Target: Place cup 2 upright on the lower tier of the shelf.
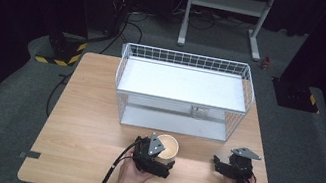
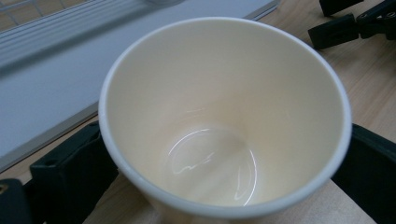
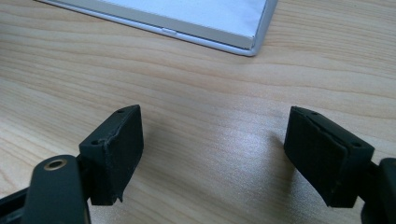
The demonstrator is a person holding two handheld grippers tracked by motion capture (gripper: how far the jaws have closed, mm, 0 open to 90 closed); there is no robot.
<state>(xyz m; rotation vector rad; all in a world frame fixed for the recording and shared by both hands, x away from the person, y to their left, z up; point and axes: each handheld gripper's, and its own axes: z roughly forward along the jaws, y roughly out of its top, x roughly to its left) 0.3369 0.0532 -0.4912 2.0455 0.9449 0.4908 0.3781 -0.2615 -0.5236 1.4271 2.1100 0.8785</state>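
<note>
At six o'clock on the desk (image 1: 94, 125), left tongs (image 1: 164, 165) pinch a light, crushable paper cup (image 1: 167, 146) by its wall; right tongs (image 1: 217, 165) stand spread, empty.

In the left gripper view the paper cup (image 2: 224, 116) sits between the left tongs (image 2: 224, 186) with its base cut off by the bottom edge, and its wall hides the pads, so whether they press on it cannot be told. Beyond the tongs in the high view, a small clear thing (image 1: 199, 112) on the lower shelf of the wire rack (image 1: 187, 60) is too small to identify. Both forearms are cut off below the tongs at that view's bottom edge.
</note>
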